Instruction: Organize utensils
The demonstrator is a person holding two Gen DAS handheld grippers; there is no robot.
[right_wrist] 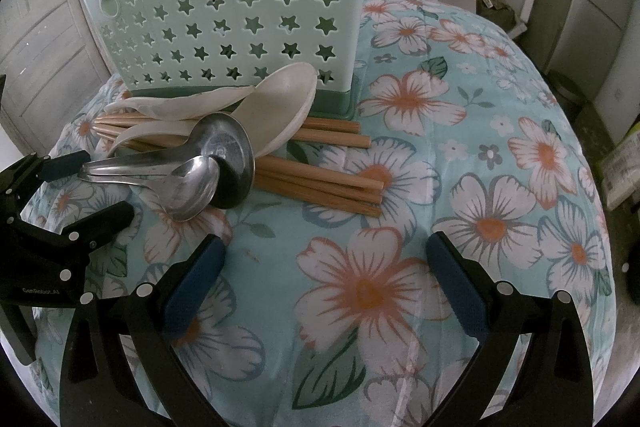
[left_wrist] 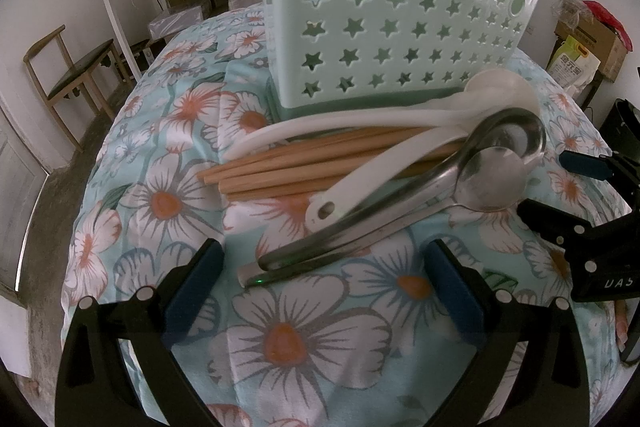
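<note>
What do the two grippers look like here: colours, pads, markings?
Both are matte black plastic with angular, forked fingers, dark blue pads on the inner faces and round silver screw heads. The left gripper shows white "GenRobot_AI" lettering on its body in the right wrist view; the right gripper shows white letters reading "UAS" in the left wrist view. No cables or sleeves visible.

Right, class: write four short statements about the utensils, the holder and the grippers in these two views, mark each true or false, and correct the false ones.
1. The metal spoons lie on top of the wooden chopsticks. True.
2. The green holder lies tipped over. False: it stands upright.
3. The left hand-held gripper grips a spoon. False: it is open, holding nothing.
4. The right hand-held gripper is open above the floral cloth. True.
</note>
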